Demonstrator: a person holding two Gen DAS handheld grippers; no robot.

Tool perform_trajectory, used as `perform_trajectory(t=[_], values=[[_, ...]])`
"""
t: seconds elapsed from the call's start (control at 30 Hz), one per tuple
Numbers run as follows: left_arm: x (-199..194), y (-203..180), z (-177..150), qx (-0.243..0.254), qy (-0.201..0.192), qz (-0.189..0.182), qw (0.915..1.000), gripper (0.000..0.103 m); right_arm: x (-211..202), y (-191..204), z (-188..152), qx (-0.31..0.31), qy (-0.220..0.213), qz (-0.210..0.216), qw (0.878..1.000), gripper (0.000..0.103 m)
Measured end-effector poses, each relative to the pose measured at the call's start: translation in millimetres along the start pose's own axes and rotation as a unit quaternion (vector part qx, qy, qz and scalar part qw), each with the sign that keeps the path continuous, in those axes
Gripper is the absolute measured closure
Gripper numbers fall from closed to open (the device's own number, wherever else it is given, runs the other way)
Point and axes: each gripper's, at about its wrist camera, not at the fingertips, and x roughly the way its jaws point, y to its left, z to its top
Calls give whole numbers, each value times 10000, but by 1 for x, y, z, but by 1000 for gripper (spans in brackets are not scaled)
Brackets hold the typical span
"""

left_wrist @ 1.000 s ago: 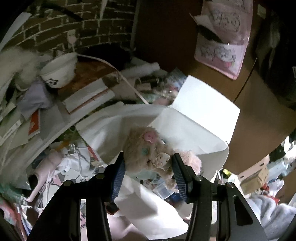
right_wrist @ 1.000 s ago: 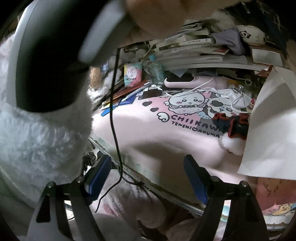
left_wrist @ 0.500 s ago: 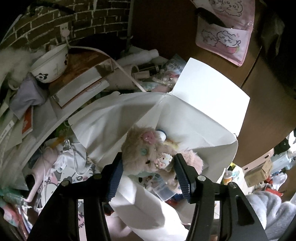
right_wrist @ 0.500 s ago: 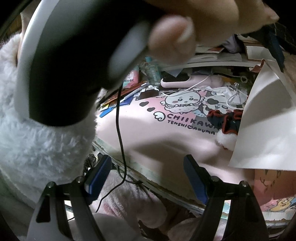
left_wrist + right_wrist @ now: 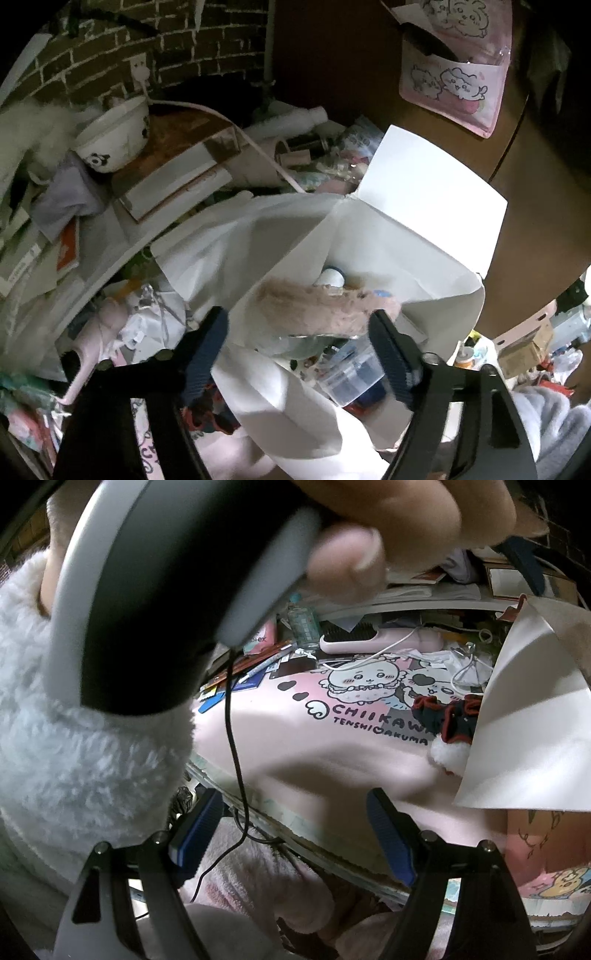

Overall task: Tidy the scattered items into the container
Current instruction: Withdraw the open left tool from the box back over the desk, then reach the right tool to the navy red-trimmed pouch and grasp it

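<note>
left gripper [image 5: 299,332]: jaws spreading wide over the white paper bag [image 5: 417,258], gripping nothing
plush toy [image 5: 317,306]: blurry, sitting in the bag's mouth between the fingers, on top of the other bits inside
right gripper [image 5: 291,823]: hanging open and empty above the pink desk mat [image 5: 332,746]
hand [image 5: 388,520]: gripping a dark handle [image 5: 177,590] up close

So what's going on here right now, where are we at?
The left gripper hangs over the open white paper bag with its jaws spread; the pink plush toy lies blurred between them at the bag's mouth, seemingly just let go. The bag already holds a clear plastic container. The right gripper is open and empty above the pink desk mat, where a dark red-trimmed cloth is yet to be tidied.
</note>
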Motion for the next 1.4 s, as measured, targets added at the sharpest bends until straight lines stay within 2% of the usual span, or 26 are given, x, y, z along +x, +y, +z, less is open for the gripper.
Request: perform_trajectory(t=[0.2,0.33,0.47,0.53,0.67,0.77,0.83,0.9,1.1,1.23,1.4], values=[[-11,6,1,-108,-215,-85,9997,18,0,0,-2,46,-10,-27,10000,25],[-25,10,2,-196,-494,67,9986,16,0,0,-4,30,-64,-151,9999,25],[-51,12,-4,-219,-1033,274,9940,15,0,1,-8,41,-202,-316,9993,25],[-66,14,-9,-226,-1328,299,9904,10,1,1,-13,79,-310,-403,9987,25],[-92,23,-21,-322,-1702,527,9835,7,-1,7,-26,13,-717,-735,9947,22],[-107,34,-35,-479,-1900,796,9774,7,-6,13,-38,-46,-1188,-1084,9870,17],[-114,42,-47,-569,-2019,1009,9725,6,-5,13,-41,11,-1333,-1231,9834,15],[-119,50,-59,-630,-2042,1134,9703,5,0,11,-44,156,-1374,-1360,9810,9],[-124,76,-105,-929,-2094,1466,9623,5,17,10,-43,99,-1286,-1803,9751,8],[-127,91,-134,-1184,-2174,1513,9570,5,23,12,-38,-34,-1430,-2323,9621,8],[-135,107,-161,-1515,-2384,1290,9506,5,32,8,-22,-55,-1572,-3006,9407,8]])
